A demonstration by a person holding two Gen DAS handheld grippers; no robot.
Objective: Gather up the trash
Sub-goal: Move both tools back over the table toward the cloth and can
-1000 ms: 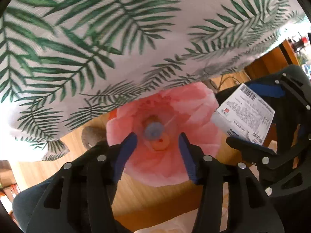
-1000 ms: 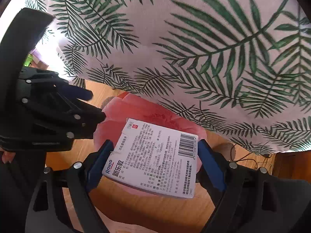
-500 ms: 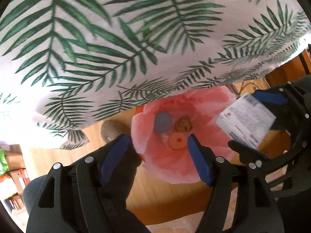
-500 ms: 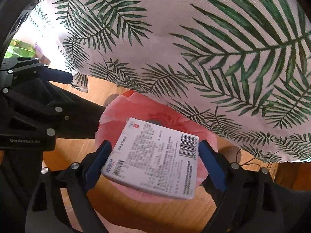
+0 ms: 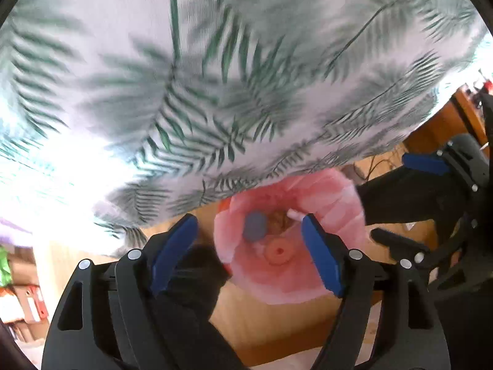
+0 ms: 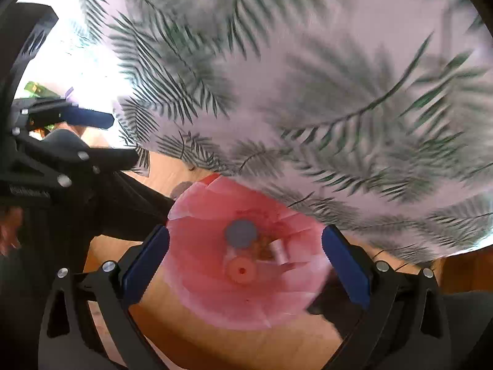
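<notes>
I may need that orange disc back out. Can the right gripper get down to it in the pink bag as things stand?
Probably yes. The right gripper is open and empty, right above the pink bag, whose mouth gapes wide. The orange disc lies uncovered at the bottom beside a grey disc. The bag's soft walls could fold in.

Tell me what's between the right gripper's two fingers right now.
Nothing is held there. In the right wrist view, the right gripper is open, its jaws having just widened; beyond the gap lies the pink bag below, holding round caps.
</notes>
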